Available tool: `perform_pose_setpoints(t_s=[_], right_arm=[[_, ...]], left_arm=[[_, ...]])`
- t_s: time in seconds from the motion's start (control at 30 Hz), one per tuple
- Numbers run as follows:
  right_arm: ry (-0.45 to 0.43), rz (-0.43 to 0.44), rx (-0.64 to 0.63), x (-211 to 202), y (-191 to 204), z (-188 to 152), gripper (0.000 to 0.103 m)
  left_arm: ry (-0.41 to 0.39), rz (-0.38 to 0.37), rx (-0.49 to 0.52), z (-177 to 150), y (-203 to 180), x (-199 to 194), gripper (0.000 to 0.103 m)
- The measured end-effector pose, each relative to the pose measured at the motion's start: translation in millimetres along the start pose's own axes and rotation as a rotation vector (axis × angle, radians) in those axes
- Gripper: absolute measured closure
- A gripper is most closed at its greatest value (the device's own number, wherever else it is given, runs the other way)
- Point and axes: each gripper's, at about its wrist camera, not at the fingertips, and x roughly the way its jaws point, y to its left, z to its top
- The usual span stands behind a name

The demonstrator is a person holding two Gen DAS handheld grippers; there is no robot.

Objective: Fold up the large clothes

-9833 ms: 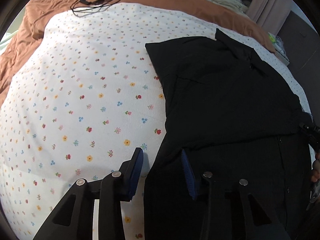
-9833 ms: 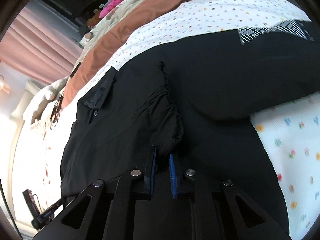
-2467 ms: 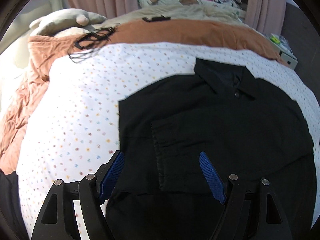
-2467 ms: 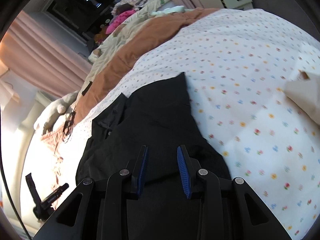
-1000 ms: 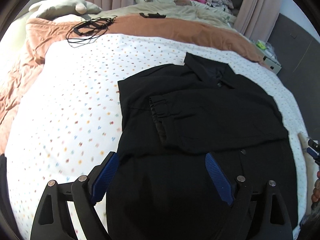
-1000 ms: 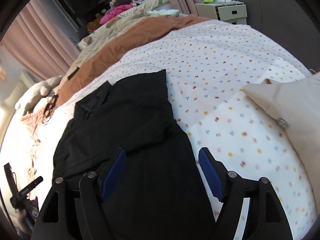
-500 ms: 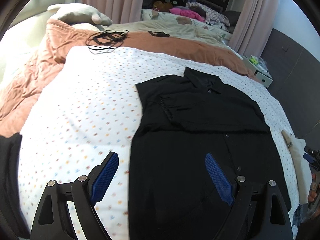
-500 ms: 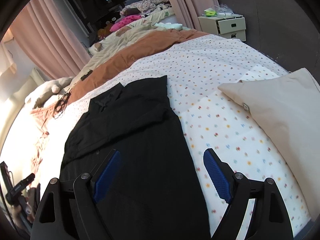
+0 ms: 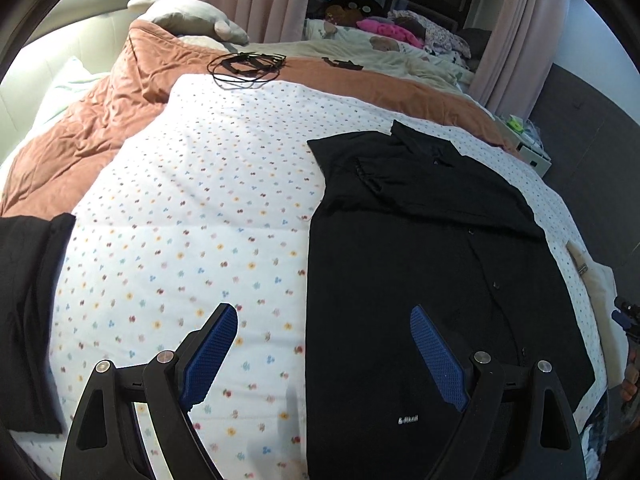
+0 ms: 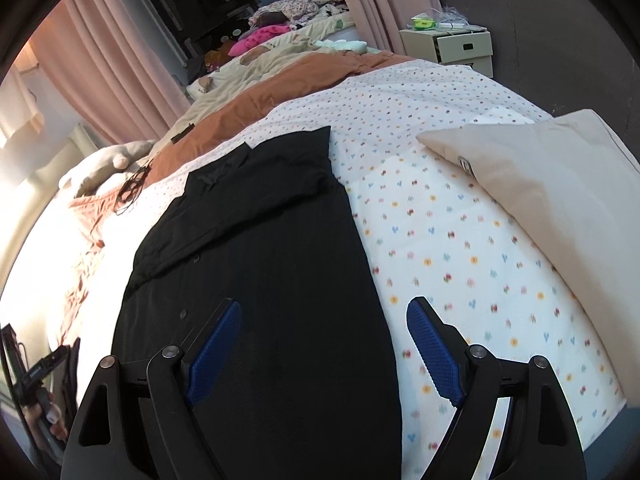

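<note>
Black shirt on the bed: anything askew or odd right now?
Nothing stands out. The black shirt lies flat on the floral quilt, both sleeves folded across the chest, side edges fairly straight. A loose black cable sits further up, on the orange blanket, clear of the shirt.

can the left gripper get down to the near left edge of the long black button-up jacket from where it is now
Probably yes. The left gripper is open above the long black button-up jacket, whose left edge lies flat on the floral quilt between its jaws, with nothing in between.
</note>
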Motion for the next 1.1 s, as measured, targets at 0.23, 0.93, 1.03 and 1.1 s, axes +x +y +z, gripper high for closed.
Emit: perform_pose_setpoints(t_s=[0.23,0.93,1.03,1.1], right_arm=[[0.008,-0.002,0.01,-10.3,-9.2,-37.1,0.018],[0.107,0.096,0.107,-2.9,-42.7,-138.4,0.022],[0.101,0.131,0.126,-0.7,-41.4,-141.7,0.022],[0.098,0.159,0.154,4.3,-41.1,-137.8,0.022]], left_arm=[[0.022,-0.02,0.01,-37.1,1.0,-4.3,0.014],[0.108,-0.082,-0.073,-124.5,19.0,-4.3,0.014],[0.108,-0.08,-0.067,-128.9,16.9,-7.0,0.014],[0.113,-0.098,-0.077,-132.0,17.4,-9.0,0.014]])
